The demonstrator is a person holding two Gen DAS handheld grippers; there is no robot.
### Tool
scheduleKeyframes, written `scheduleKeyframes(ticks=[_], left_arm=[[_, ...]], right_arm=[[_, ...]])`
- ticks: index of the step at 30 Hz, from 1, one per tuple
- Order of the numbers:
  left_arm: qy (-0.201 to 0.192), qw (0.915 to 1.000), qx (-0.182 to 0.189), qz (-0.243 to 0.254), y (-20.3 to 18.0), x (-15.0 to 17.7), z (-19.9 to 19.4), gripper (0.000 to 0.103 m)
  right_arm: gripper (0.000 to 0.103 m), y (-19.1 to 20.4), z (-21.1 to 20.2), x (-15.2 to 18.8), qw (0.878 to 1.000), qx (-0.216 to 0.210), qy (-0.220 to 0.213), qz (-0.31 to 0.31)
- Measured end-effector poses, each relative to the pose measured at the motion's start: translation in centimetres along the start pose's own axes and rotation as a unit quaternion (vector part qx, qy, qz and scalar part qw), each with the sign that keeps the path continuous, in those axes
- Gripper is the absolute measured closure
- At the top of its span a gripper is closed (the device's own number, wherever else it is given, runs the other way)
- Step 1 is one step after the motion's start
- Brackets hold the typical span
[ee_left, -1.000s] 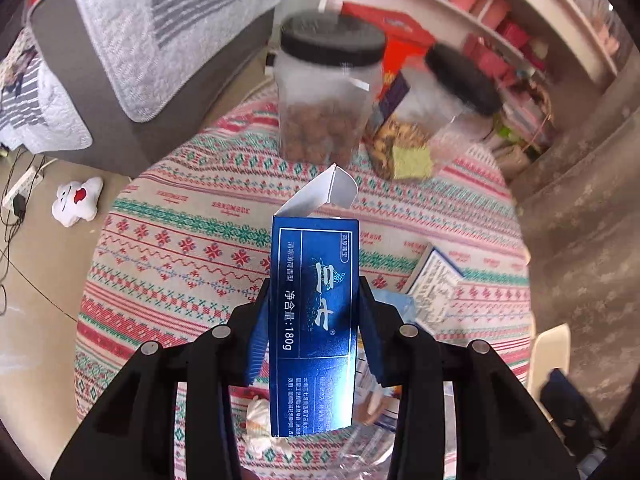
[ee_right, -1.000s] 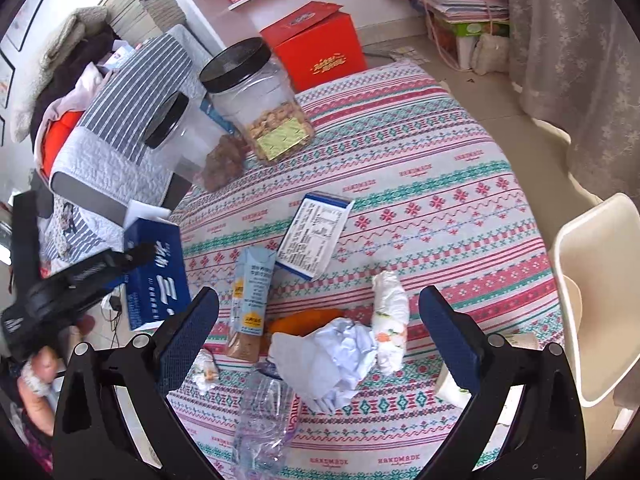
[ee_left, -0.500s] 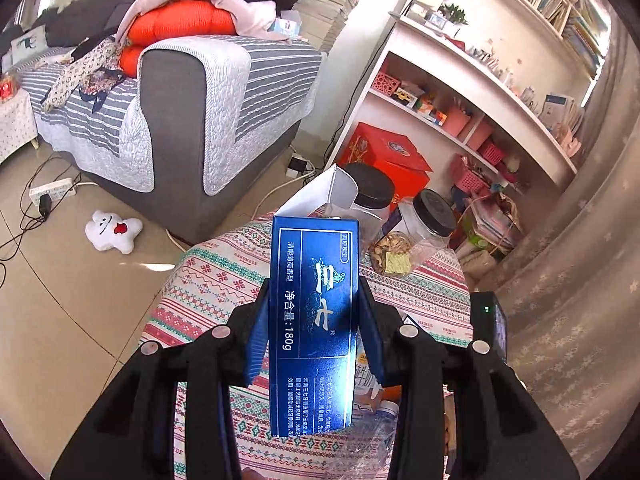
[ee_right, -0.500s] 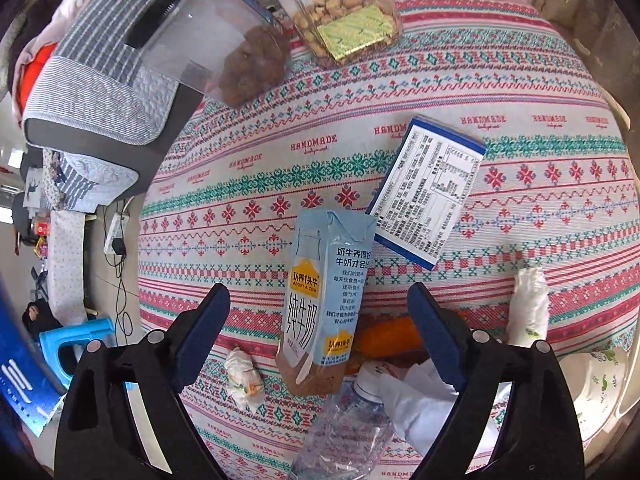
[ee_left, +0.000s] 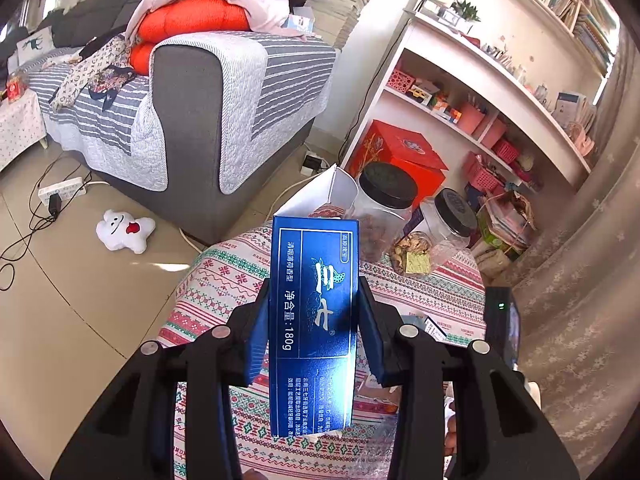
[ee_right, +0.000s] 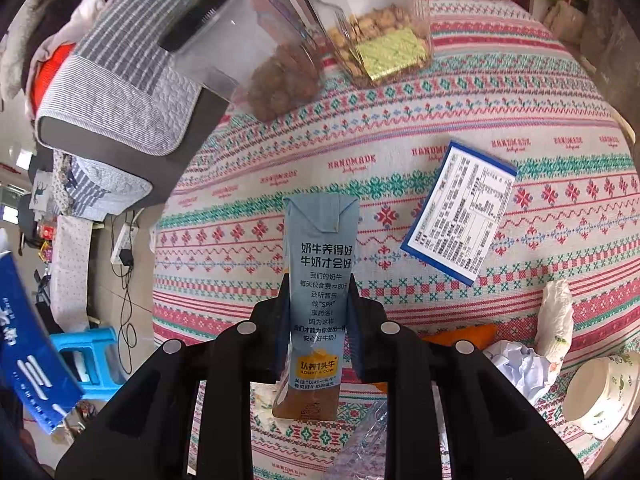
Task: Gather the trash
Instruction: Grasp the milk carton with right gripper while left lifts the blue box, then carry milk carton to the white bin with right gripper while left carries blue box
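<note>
My left gripper (ee_left: pixel 314 320) is shut on a dark blue toothpaste box (ee_left: pixel 314 300) with an open white flap, held up above the near edge of the table. That same blue box (ee_right: pixel 28 336) shows at the left edge of the right wrist view. My right gripper (ee_right: pixel 318 304) is shut on a light blue milk carton (ee_right: pixel 320 272) that lies on the patterned tablecloth (ee_right: pixel 440 128). Other trash lies near it: a blue-edged white box (ee_right: pixel 460 212), crumpled white paper (ee_right: pixel 520 368), a rolled tissue (ee_right: pixel 556 320), an orange wrapper (ee_right: pixel 460 334) and a clear plastic bottle (ee_right: pixel 360 440).
Two clear snack jars with black lids (ee_left: pixel 384 208) (ee_left: pixel 440 232) stand at the table's far side. A paper cup (ee_right: pixel 600 388) sits at the right edge. A grey striped sofa (ee_left: pixel 192 112), a white shelf unit (ee_left: pixel 500 92), a red box (ee_left: pixel 400 156) and a blue stool (ee_right: pixel 88 356) surround the table.
My right gripper came down over the milk carton and shut on it. The left gripper rose and drew back from the table with the blue box, then held still.
</note>
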State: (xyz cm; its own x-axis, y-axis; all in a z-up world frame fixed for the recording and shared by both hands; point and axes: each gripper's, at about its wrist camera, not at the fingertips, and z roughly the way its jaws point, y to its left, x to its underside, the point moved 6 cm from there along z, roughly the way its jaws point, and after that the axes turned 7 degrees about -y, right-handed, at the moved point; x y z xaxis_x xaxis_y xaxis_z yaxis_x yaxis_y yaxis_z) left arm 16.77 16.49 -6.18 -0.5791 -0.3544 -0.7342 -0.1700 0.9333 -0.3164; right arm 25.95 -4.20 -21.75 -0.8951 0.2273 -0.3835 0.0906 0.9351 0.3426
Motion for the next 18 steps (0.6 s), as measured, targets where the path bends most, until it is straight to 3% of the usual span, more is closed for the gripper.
scheduleKeyframes(ticks=[8, 13, 18], left_arm=[[-0.015, 0.9999, 0.002, 0.003, -0.7, 0.2, -0.1, 0.063], [-0.041, 0.9989, 0.012, 0.017, -2.2, -0.1, -1.0, 0.063], [-0.069, 0.9968, 0.024, 0.032, -4.2, 0.0, -2.0, 0.063]], right_arm=[[0.08, 2.0, -8.8, -2.6, 0.99, -0.024, -0.138, -0.033], [0.08, 1.3, -14.1, -2.8, 0.971, -0.002, -0.231, -0.058], [0.08, -1.3, -17.5, -2.2, 0.953, 0.019, -0.297, -0.052]])
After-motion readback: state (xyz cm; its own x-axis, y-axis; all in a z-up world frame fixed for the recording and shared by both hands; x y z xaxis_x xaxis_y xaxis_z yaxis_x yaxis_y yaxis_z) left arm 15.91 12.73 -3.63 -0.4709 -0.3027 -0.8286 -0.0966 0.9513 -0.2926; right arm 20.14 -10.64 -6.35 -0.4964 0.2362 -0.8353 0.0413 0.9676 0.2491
